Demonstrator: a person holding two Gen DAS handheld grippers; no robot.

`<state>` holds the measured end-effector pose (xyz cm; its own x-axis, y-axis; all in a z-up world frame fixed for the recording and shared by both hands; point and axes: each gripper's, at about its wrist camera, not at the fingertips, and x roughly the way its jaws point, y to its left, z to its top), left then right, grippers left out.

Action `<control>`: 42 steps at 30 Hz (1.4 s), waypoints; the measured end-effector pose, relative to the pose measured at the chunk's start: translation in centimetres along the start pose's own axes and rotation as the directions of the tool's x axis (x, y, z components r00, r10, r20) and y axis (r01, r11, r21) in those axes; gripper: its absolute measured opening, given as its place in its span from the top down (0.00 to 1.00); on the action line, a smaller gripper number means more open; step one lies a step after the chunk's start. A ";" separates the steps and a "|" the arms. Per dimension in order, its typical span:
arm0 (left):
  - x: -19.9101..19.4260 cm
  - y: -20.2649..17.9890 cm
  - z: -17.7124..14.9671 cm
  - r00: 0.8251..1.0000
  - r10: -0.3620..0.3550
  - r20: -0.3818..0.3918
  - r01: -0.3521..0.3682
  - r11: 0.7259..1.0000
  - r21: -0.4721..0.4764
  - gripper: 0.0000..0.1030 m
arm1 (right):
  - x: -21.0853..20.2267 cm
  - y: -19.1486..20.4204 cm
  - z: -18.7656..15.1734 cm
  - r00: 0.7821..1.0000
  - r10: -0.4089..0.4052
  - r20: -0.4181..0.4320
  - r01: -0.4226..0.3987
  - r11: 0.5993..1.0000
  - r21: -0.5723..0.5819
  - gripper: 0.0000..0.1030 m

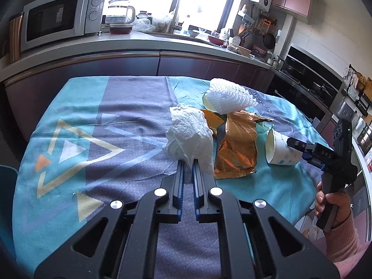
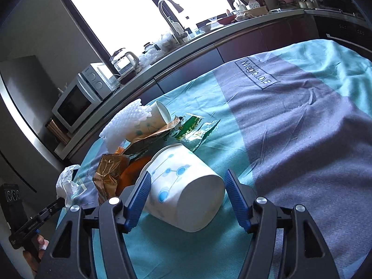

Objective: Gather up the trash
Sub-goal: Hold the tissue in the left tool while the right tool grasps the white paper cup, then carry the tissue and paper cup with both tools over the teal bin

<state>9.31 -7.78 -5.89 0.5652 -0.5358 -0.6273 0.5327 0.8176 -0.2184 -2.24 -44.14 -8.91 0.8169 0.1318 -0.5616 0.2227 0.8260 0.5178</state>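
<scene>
A pile of trash lies on the cloth-covered table (image 1: pixel 69 121). My left gripper (image 1: pixel 188 162) is shut on a crumpled white paper towel (image 1: pixel 188 134), which also shows in the right wrist view (image 2: pixel 67 183). Beside it lie a gold foil wrapper (image 1: pixel 234 153), a white foam net (image 1: pixel 230 97) and a green wrapper (image 2: pixel 190 127). My right gripper (image 2: pixel 186 183) is open, its fingers on both sides of a tipped white paper cup (image 2: pixel 186 193); the cup (image 1: pixel 279 148) also shows in the left wrist view. A second paper cup (image 2: pixel 158 116) lies behind.
A kitchen counter (image 1: pixel 139 44) runs behind the table with a microwave (image 1: pixel 58 18), a kettle (image 1: pixel 118 11) and a sink tap (image 2: pixel 172 16). An oven and stove (image 1: pixel 309 79) stand at the right.
</scene>
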 end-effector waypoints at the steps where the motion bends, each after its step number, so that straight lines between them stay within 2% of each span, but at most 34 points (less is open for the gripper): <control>1: -0.1 0.1 0.0 1.000 0.001 0.001 -0.001 1.000 -0.001 0.93 | 0.0 0.0 -0.1 1.000 0.008 -0.003 -0.008 1.000 0.001 0.38; 5: -0.1 0.0 -0.2 1.000 0.000 0.001 0.000 1.000 -0.001 0.93 | -0.4 0.2 -0.3 1.000 0.029 0.007 -0.029 1.000 -0.003 0.44; 6: -0.1 0.0 -0.2 1.000 -0.001 0.001 0.001 1.000 -0.001 0.93 | -0.6 0.3 -0.3 0.999 0.039 0.013 -0.039 0.999 -0.005 0.51; 8: -0.2 -0.1 -0.3 1.000 0.006 0.003 -0.006 1.000 0.005 0.93 | -1.2 0.5 -0.2 0.998 0.058 0.027 -0.058 0.998 -0.003 0.56; 12: -0.6 -0.1 -0.6 1.000 0.007 0.007 -0.007 1.000 0.007 0.93 | -1.9 1.2 -0.1 0.997 0.071 0.031 -0.070 0.997 -0.026 0.60; 20: -1.3 0.5 -0.7 1.000 0.008 0.013 -0.008 1.000 -0.006 0.93 | -2.3 3.6 -1.2 0.996 0.089 0.003 -0.088 0.989 -0.117 0.60; 22: -1.4 0.6 -0.8 1.000 0.006 0.013 -0.006 1.000 -0.008 0.93 | -1.8 4.2 -1.7 0.995 0.092 -0.037 -0.097 0.984 -0.151 0.58; 24: -1.4 0.6 -1.0 1.000 0.004 0.013 -0.004 1.000 -0.008 0.93 | -1.3 4.6 -2.2 0.993 0.093 -0.067 -0.103 0.981 -0.165 0.50; 27: -1.5 0.6 -1.1 1.000 0.003 0.011 -0.003 1.000 -0.010 0.93 | -0.6 4.9 -2.7 0.991 0.104 -0.087 -0.117 0.979 -0.165 0.49; 31: -1.6 0.8 -1.3 1.000 0.006 0.011 -0.006 1.000 -0.014 0.93 | -0.7 5.0 -3.0 0.988 0.126 -0.084 -0.139 0.976 -0.167 0.53; 32: -1.7 0.9 -1.4 1.000 0.005 0.012 -0.005 1.000 -0.016 0.93 | -0.8 5.1 -3.0 0.986 0.145 -0.087 -0.158 0.973 -0.168 0.58; 37: -1.8 1.1 -1.5 1.000 0.007 0.010 -0.007 1.000 -0.019 0.93 | -1.4 6.5 -3.4 0.988 0.129 -0.082 -0.144 0.964 -0.222 0.59; 42: -1.9 1.4 -1.7 1.000 0.009 0.010 -0.008 1.000 -0.025 0.93 | -1.7 8.8 -4.4 0.991 0.112 -0.073 -0.129 0.939 -0.319 0.59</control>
<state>7.89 -5.27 -6.26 0.5761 -0.5309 -0.6215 0.5120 0.8271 -0.2319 -4.03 -34.66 -6.27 0.7957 0.2628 -0.5457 -0.0661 0.9332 0.3531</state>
